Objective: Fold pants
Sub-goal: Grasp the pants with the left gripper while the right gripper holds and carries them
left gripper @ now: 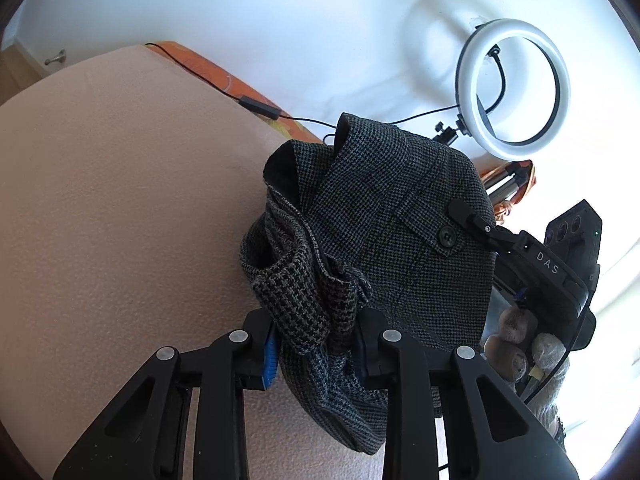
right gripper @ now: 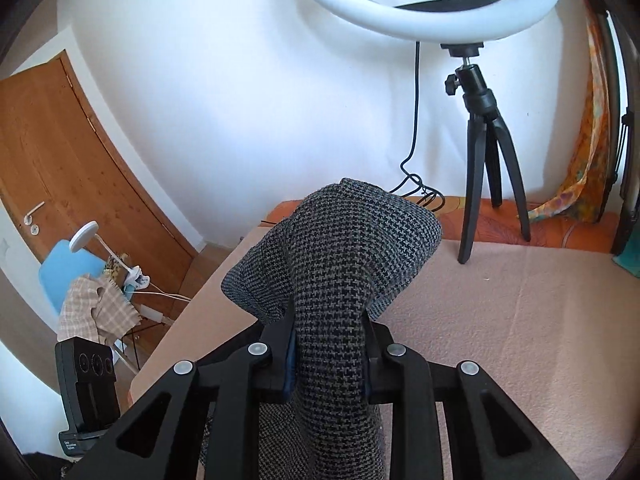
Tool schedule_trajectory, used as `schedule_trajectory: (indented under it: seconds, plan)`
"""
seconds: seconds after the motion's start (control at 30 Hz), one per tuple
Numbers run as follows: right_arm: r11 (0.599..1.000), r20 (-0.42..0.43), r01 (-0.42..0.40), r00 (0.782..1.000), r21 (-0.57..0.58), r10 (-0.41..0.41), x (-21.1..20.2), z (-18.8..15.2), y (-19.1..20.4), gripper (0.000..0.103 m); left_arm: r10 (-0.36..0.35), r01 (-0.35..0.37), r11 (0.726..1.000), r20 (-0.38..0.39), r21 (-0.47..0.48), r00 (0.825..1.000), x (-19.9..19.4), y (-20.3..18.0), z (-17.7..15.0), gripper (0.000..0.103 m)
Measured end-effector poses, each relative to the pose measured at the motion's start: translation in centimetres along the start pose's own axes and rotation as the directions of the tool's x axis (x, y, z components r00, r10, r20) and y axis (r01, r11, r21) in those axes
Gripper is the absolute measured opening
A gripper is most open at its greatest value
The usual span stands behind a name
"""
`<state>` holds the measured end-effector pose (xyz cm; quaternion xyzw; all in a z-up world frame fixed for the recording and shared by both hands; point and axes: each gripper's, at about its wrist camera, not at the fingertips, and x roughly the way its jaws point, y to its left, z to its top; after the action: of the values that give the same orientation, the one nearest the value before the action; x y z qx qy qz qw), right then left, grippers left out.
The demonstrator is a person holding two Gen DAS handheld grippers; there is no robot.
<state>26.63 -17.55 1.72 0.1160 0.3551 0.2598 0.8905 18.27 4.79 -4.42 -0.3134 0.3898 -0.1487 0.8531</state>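
The pants (left gripper: 384,216) are dark grey houndstooth with a buttoned pocket flap. They hang bunched above a pinkish-beige cloth surface (left gripper: 120,200). My left gripper (left gripper: 316,340) is shut on a bunch of the fabric. My right gripper (right gripper: 330,344) is shut on another fold of the pants (right gripper: 332,264), which drapes over its fingers. In the left wrist view the right gripper's finger (left gripper: 472,218) shows at the pants' right edge, held by a gloved hand. The lower part of the pants is hidden behind the grippers.
A white ring light (right gripper: 420,8) on a black tripod (right gripper: 488,160) stands at the back of the surface, its cable (left gripper: 224,88) running along the orange-patterned edge. A wooden door (right gripper: 60,160) and a blue chair (right gripper: 68,276) with cloths lie left.
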Motion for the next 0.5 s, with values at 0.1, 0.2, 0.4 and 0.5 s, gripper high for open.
schedule_trajectory:
  seconds: [0.1,0.2,0.4,0.5]
  plan:
    - [1.000,0.017,0.021,1.000,-0.002,-0.021,-1.7,0.0,-0.7,0.022,-0.026,0.026,0.999,-0.002,0.025,1.000,0.1,-1.6,-0.3,0.027]
    - [0.999,0.039,0.048,0.998,-0.008,-0.048,-3.8,0.1,-1.2,0.022,-0.060,0.061,0.997,-0.011,0.043,0.998,0.4,-3.3,-0.9,0.027]
    - [0.993,0.094,0.117,0.989,-0.019,-0.115,-9.5,0.5,-3.3,0.022,-0.137,0.139,0.985,-0.031,0.106,0.990,2.2,-8.5,-2.2,0.027]
    - [0.989,0.116,0.151,0.982,-0.005,-0.149,-12.6,0.8,-5.3,0.022,-0.175,0.180,0.976,-0.050,0.124,0.983,3.3,-11.0,-3.0,0.027]
